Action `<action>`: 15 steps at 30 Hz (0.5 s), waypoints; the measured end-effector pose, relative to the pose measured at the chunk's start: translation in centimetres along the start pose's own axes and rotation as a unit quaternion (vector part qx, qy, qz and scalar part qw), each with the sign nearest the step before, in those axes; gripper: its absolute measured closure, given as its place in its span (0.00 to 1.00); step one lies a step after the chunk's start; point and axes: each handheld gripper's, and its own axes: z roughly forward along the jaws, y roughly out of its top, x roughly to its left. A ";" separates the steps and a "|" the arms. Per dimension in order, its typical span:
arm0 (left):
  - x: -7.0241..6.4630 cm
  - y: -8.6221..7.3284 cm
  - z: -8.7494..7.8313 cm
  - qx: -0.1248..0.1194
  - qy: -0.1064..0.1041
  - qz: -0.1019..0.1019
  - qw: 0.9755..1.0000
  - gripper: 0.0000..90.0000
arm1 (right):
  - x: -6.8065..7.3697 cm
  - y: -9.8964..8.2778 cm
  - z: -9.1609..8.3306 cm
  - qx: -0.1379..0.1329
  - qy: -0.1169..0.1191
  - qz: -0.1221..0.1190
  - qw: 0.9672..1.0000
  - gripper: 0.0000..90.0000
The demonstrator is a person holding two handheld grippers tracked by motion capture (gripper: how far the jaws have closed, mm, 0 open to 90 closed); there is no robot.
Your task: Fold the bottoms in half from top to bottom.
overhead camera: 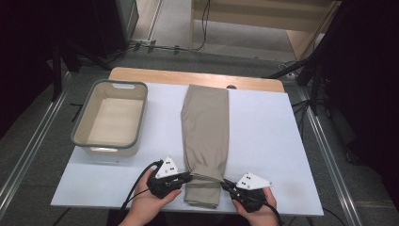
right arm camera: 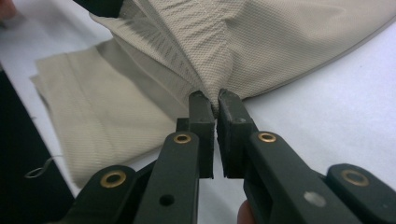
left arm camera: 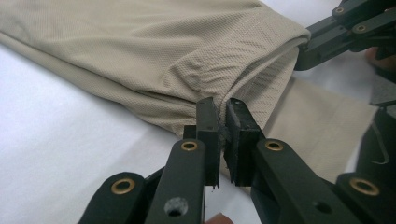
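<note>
A beige folded garment [overhead camera: 205, 136], looks like a pair of trousers, is laid lengthwise down the middle of the white table [overhead camera: 277, 141], running from the far edge right to the near one. Its near end is folded back on itself, so a flat layer is left lying on the table with a bunched fold raised above it. That fold is pinched from both sides. The left edge is clamped in the left gripper [overhead camera: 188, 176]; in the left gripper view the fabric is squeezed between the nearly closed jaws, with the cloth puckered just beyond the pads [left arm camera: 208, 126]. Same story on the other side: the right edge is nipped by the right gripper [overhead camera: 226, 184], jaws all but together, fabric gathered into pleats at the pads [right arm camera: 201, 114]. Each gripper is held in a hand at the near table edge. A grey-rimmed tub [overhead camera: 80, 127] is parked on the left of the table, well apart from the garment.
</note>
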 end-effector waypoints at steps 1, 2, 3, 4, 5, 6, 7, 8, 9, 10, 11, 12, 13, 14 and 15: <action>-0.1 0.0 -0.2 -0.002 -0.003 -0.001 1.000 0.95 | 0.1 0.1 -0.2 -0.003 0.002 0.001 1.000 0.93; -0.3 0.0 -0.4 -0.003 -0.006 -0.001 1.000 0.95 | 0.2 0.1 -0.4 -0.006 0.005 -0.002 1.000 0.93; -0.4 0.0 -0.6 -0.004 -0.007 -0.002 1.000 0.95 | 0.3 0.2 -0.7 -0.009 0.005 -0.002 1.000 0.93; -0.6 -0.1 -0.8 -0.006 -0.009 -0.003 1.000 0.95 | 0.5 0.2 -0.9 -0.011 0.007 -0.002 1.000 0.93; -0.8 -0.1 -1.0 -0.007 -0.009 -0.002 1.000 0.95 | 0.7 0.2 -1.2 -0.011 0.010 0.001 1.000 0.93; -1.0 -0.2 -1.2 -0.008 -0.011 -0.002 1.000 0.95 | 0.9 0.2 -1.4 -0.013 0.012 -0.001 1.000 0.93; -1.2 -0.3 -1.4 -0.008 -0.013 -0.001 1.000 0.95 | 1.1 0.2 -1.6 -0.014 0.012 -0.002 1.000 0.93; -1.4 -0.4 -1.7 -0.007 -0.014 -0.001 1.000 0.95 | 1.4 0.1 -1.8 -0.015 0.015 -0.004 1.000 0.93; -1.6 -0.4 -1.9 -0.009 -0.017 -0.003 1.000 0.95 | 1.6 0.0 -2.0 -0.014 0.017 -0.003 1.000 0.93; -1.8 -0.5 -2.1 -0.008 -0.018 -0.003 1.000 0.95 | 1.9 -0.1 -2.2 -0.014 0.019 -0.002 1.000 0.93; -2.0 -0.6 -2.4 -0.008 -0.021 -0.002 1.000 0.95 | 2.1 -0.2 -2.4 -0.015 0.020 -0.004 1.000 0.93; -2.3 -0.7 -2.6 -0.009 -0.021 -0.001 1.000 0.95 | 2.4 -0.3 -2.7 -0.014 0.022 -0.004 1.000 0.93; -2.6 -0.8 -2.9 -0.008 -0.023 0.000 1.000 0.95 | 2.6 -0.4 -3.0 -0.016 0.024 -0.005 1.000 0.93; -2.9 -0.9 -3.1 -0.008 -0.024 0.002 1.000 0.95 | 2.9 -0.5 -3.3 -0.017 0.025 -0.007 1.000 0.93; -3.2 -1.0 -3.3 -0.008 -0.026 0.003 1.000 0.95 | 3.2 -0.6 -3.5 -0.016 0.028 -0.006 0.999 0.93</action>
